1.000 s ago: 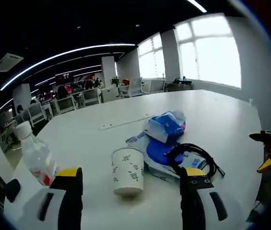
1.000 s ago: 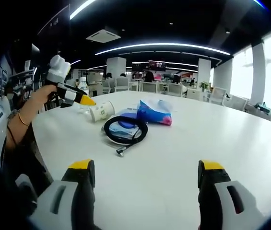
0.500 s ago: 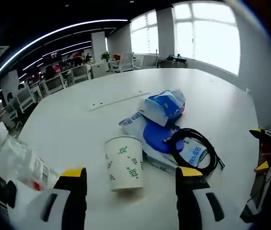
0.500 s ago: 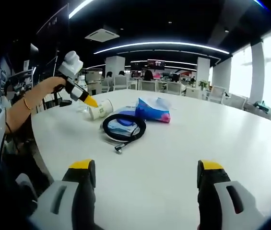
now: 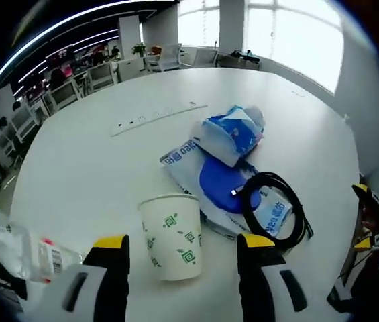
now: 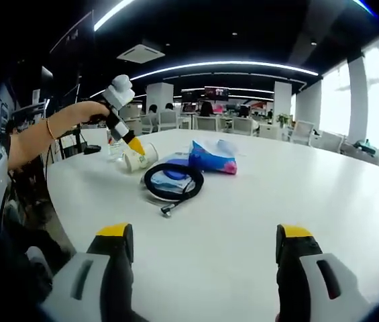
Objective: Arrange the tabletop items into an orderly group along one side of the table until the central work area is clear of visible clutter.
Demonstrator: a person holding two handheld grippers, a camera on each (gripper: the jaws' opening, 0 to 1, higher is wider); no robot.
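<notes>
Two grippers: the left gripper is closing in on the paper cup with its jaws spread wide, while the right gripper is hanging spread and empty over bare table.
Change: over the last second the cup is growing larger between the left jaws, now standing upright in the gap, not yet pinched.
Clutter: a blue tissue pack is lying at 1 o'clock from the cup, a blue-and-white bag under a coiled black cable at 3 o'clock, a water bottle at 9 o'clock.
Meaning: the cup is probably becoming the first item carried aside; nothing is grouped yet.
</notes>
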